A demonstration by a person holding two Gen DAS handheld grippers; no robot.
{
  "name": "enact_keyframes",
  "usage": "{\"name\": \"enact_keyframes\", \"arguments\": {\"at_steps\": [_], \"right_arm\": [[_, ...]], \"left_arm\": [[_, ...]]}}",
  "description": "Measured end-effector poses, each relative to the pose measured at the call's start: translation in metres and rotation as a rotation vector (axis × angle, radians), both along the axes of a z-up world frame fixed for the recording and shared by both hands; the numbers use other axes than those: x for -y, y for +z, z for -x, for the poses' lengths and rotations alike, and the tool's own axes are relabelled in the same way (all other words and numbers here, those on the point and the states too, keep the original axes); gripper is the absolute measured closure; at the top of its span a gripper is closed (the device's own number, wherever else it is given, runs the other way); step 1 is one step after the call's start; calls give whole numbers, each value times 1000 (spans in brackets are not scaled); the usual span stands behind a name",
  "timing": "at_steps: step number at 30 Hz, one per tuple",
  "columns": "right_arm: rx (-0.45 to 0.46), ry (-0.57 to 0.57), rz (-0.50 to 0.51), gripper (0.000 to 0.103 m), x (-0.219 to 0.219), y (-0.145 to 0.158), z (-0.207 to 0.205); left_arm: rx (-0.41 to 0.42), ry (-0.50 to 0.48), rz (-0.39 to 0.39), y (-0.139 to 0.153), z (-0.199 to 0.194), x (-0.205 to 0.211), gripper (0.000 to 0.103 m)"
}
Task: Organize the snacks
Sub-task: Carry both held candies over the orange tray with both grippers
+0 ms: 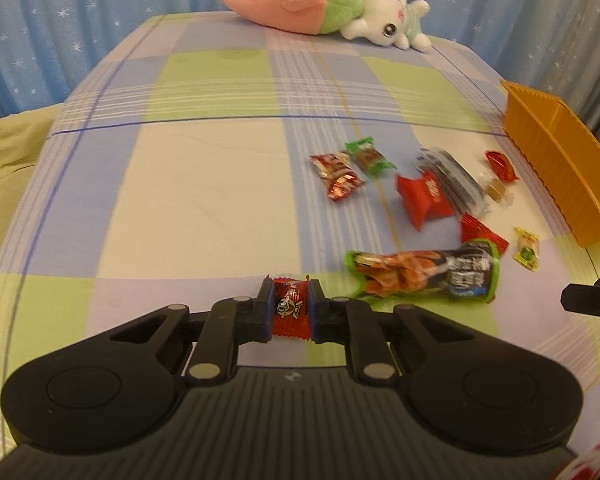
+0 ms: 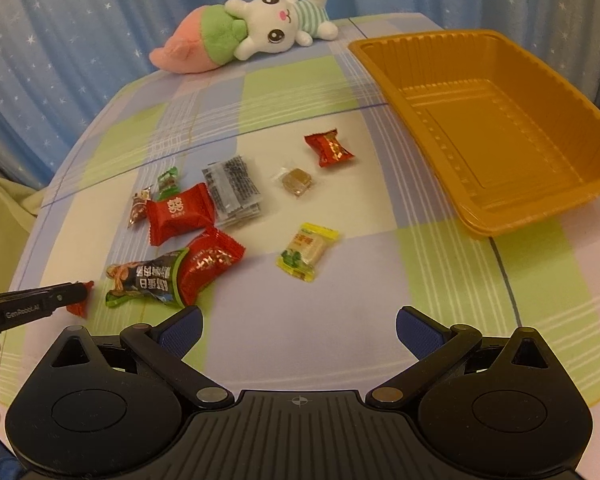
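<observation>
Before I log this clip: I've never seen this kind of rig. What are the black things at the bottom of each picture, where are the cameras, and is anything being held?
No robot here: a person holds a two-finger gripper in each hand, with a camera on each gripper looking along its fingers. One picture comes from the left gripper, which is shut on a small red candy. The other comes from the right gripper, open and empty. Both are over a checked bedsheet strewn with wrapped snacks, among them a yellow candy, a red pillow-shaped packet and a green-edged snack bag. An empty orange tray stands to the right, and a plush rabbit lies at the far edge.
</observation>
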State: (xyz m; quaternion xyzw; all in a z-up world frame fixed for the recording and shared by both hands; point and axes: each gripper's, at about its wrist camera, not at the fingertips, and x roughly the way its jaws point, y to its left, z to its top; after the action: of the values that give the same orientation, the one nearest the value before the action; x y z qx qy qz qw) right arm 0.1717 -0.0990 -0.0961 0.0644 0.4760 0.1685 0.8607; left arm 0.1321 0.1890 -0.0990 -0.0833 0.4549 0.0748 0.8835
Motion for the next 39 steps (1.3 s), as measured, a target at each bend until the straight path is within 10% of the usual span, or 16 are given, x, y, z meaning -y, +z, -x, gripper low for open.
{"name": "enact_keyframes", "arguments": {"at_steps": [8, 17, 39], "right_arm": [[13, -33, -14, 50, -10, -11, -25], [16, -95, 12, 70, -21, -18, -47], [71, -55, 74, 81, -28, -7, -36]], "left_arm": [[18, 60, -10, 8, 4, -30, 88], [12, 76, -17, 7, 3, -49, 88], [63, 0, 9, 25, -4, -43, 88]]}}
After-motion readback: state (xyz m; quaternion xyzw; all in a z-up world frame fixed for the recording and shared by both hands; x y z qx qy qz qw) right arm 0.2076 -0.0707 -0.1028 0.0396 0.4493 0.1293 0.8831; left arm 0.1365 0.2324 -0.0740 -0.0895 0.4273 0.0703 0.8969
